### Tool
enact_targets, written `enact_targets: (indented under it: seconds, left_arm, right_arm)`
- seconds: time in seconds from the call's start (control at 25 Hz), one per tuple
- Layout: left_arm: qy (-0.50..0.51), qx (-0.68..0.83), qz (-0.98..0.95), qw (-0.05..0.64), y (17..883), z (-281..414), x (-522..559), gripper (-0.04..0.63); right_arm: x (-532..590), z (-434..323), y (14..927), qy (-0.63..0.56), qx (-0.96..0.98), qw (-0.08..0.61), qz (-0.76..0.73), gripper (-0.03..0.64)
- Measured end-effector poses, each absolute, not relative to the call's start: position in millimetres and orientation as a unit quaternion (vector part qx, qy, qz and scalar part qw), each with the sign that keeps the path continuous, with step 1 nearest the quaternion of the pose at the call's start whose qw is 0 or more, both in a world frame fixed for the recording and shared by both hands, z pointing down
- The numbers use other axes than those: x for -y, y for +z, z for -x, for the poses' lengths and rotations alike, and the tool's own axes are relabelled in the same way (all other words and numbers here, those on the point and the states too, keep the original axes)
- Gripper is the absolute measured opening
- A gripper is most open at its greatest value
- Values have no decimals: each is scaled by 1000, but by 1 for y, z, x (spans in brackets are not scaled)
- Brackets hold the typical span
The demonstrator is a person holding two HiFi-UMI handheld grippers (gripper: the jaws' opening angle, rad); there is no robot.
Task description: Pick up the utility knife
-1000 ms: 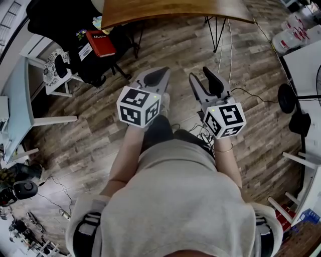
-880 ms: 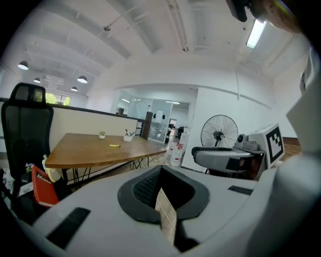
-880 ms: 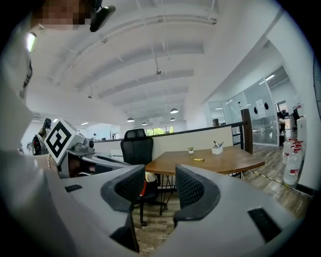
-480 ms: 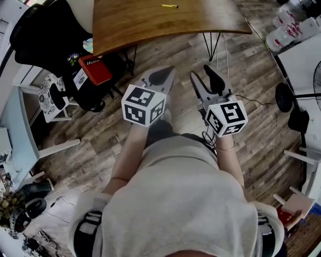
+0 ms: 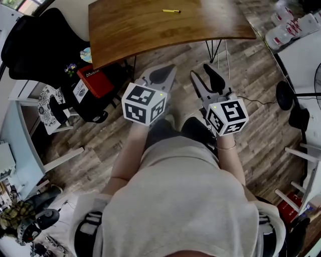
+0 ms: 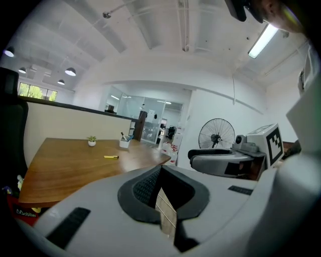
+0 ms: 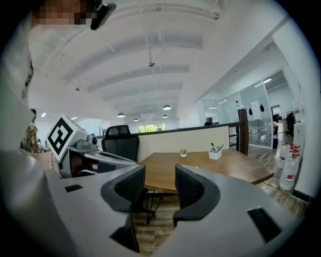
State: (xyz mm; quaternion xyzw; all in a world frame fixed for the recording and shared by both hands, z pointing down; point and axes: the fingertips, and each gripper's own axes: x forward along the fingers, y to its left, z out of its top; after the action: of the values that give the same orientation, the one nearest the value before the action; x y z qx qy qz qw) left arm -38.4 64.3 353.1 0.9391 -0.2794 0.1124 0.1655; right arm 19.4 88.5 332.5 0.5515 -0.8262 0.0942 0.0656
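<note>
Wood table (image 5: 150, 35) at frame top, utility knife (image 5: 170, 10) on it: prob. light, stiff, slick; grab mid-body. Left gripper (image 5: 159, 75) closed, empty; right gripper (image 5: 205, 76) part-open, empty.

A table (image 5: 140, 30) is standing on plank flooring, carrying a plant (image 6: 92, 141) and a pen cup (image 6: 124, 143) — a black chair (image 5: 30, 45) is sitting just beside it.

The utility knife (image 5: 171, 10) is a small, slim yellow bar lying flat on the wooden table (image 5: 140, 30), alone on bare wood. It lies well ahead of the jaws of the left gripper (image 5: 161, 74) and right gripper (image 5: 203, 75), touched by neither. In the left gripper view it (image 6: 111, 157) shows up and left of the jaws.
</note>
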Motion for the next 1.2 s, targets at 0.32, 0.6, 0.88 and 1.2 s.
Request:
enact_targets:
  seconds: [0.32,0.6,0.88,1.2]
  left_arm:
    - [122,293,-931,181,369,52,-42,14]
    - [119,320,-922,183,374,49,-8,14]
    - [119,341,-914,184,376,32,53,14]
    - [114,371,-902,192,368,5,124,14]
  right_arm:
    - [-57,-5,345,110,836,66,-534,181]
    - [-17,-9,352,112,855,63,-503,181]
    - [53,-25,345,101,867,55,-484,181]
    - [128,-51,344,104,884,68,-450,181]
